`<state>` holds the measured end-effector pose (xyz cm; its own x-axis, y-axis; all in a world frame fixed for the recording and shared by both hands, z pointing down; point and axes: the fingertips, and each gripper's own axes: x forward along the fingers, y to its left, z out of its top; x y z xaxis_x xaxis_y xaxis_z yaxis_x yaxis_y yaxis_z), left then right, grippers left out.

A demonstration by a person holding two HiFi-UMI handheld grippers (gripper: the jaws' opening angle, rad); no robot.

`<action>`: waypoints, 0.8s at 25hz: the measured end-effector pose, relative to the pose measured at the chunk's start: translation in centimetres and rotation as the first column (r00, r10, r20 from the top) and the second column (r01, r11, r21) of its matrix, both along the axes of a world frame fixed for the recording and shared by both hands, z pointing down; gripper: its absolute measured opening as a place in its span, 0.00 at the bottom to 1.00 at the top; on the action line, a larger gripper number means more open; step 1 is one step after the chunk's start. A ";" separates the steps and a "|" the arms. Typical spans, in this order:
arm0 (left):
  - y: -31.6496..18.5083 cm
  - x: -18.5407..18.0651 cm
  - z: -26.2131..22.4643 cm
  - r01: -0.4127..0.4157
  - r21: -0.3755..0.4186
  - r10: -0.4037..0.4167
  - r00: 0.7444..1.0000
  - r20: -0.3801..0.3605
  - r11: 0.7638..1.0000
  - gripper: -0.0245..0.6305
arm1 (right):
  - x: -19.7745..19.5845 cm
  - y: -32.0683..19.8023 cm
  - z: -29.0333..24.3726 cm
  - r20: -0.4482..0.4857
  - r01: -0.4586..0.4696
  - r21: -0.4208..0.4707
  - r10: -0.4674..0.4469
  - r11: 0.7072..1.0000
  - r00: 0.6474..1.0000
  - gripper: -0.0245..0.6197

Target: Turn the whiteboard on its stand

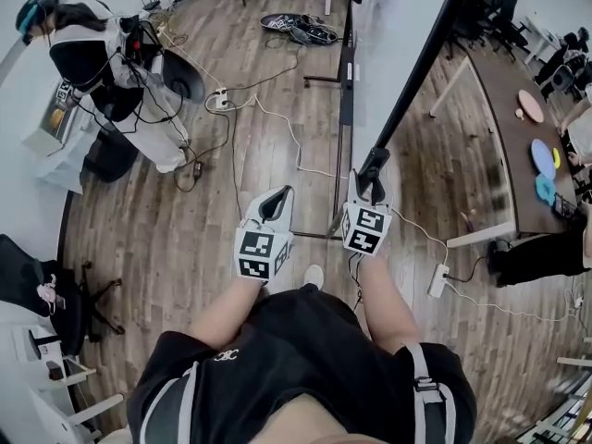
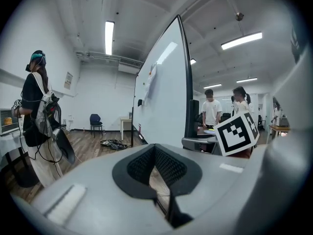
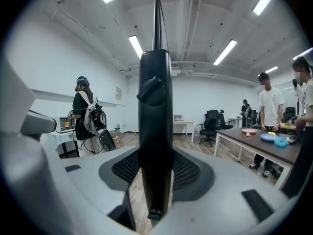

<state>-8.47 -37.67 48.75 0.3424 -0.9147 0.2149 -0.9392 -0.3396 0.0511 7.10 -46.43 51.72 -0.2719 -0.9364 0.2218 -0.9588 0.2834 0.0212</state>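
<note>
The whiteboard (image 1: 407, 35) stands edge-on ahead of me, a white panel in a black frame (image 1: 418, 86) on a black floor stand (image 1: 346, 81). My right gripper (image 1: 373, 185) is shut on the frame's near vertical edge; in the right gripper view that black edge (image 3: 155, 106) runs up between the pads (image 3: 188, 170). My left gripper (image 1: 274, 203) hangs free to the left of the board with nothing in it, its tips meeting (image 2: 155, 148). From the left gripper view the white board face (image 2: 161, 97) rises just to the right of it.
A person with a backpack (image 1: 102, 63) stands at the far left among cables. A heap of cables (image 1: 301, 28) lies beyond the stand, and a power strip (image 1: 437, 280) lies by my right foot. A long table (image 1: 509, 109) with plates and people stands at right; a chair (image 1: 79, 299) at left.
</note>
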 end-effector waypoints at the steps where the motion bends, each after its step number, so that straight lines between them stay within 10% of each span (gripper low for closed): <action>1: 0.8 -0.2 0.0 -0.004 0.003 0.004 1.000 -0.002 1.000 0.05 | 0.0 0.8 0.0 0.000 -0.006 0.003 0.006 1.000 1.000 0.34; 20: 18.2 -0.5 2.4 -0.189 0.000 0.188 0.981 -0.052 0.982 0.05 | 1.3 18.7 -0.1 0.000 -0.056 0.033 0.056 0.998 0.998 0.34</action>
<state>-8.95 -19.43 51.16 0.5193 -0.8317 0.1965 -0.8544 -0.5099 0.0996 8.40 -27.73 51.62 -0.2190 -0.9569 0.1908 -0.9730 0.2288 0.0309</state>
